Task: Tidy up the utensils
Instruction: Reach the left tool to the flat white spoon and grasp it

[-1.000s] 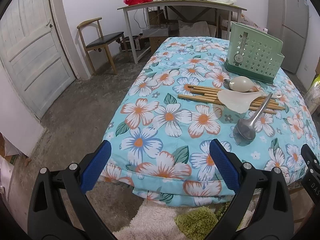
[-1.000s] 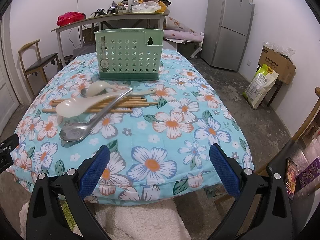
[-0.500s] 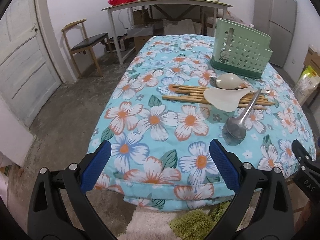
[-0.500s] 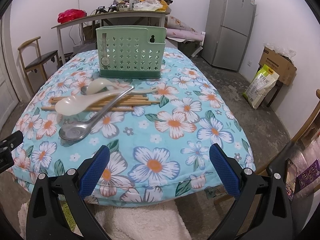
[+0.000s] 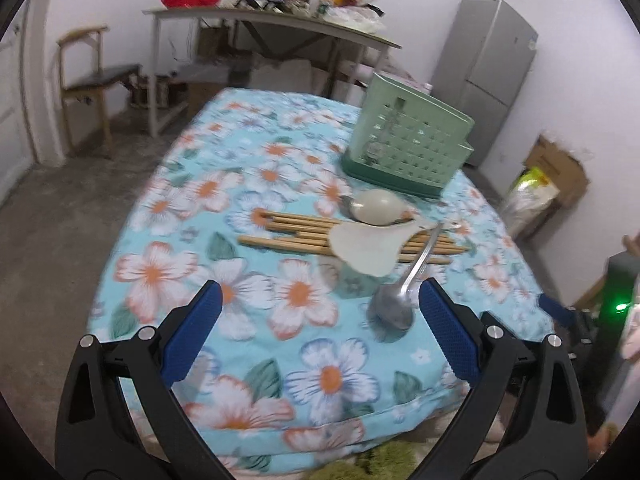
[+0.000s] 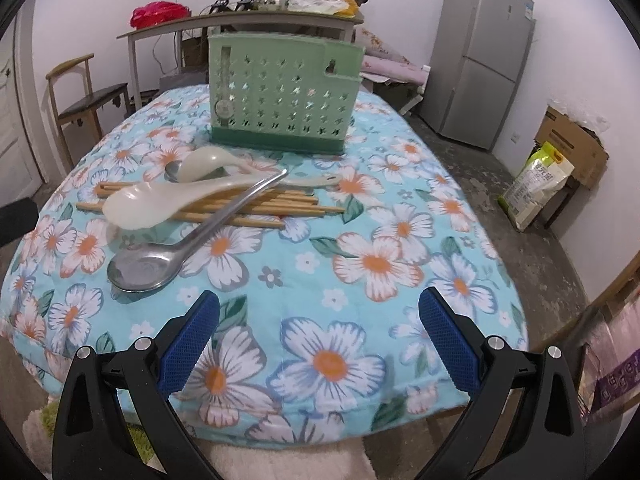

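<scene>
- The left wrist view looks from the table's (image 5: 132, 320) near left corner, angled right across it (slightly blurred).
- The right wrist view faces straight along the table from its near edge.
- Both share the spoons (image 5: 394, 308) (image 6: 138, 266), chopsticks (image 5: 292, 236) (image 6: 280, 208) and rack (image 5: 408, 148) (image 6: 280, 92).

Your right gripper (image 6: 319, 334) hangs over the near edge of the floral cloth (image 6: 372, 264), jaws spread wide with nothing between them; ahead to your left the metal spoon (image 6: 160, 258) lies across the chopsticks (image 6: 288, 208), beside two white spoons (image 6: 160, 204); the green utensil holder (image 6: 280, 92) stands upright beyond them.
</scene>
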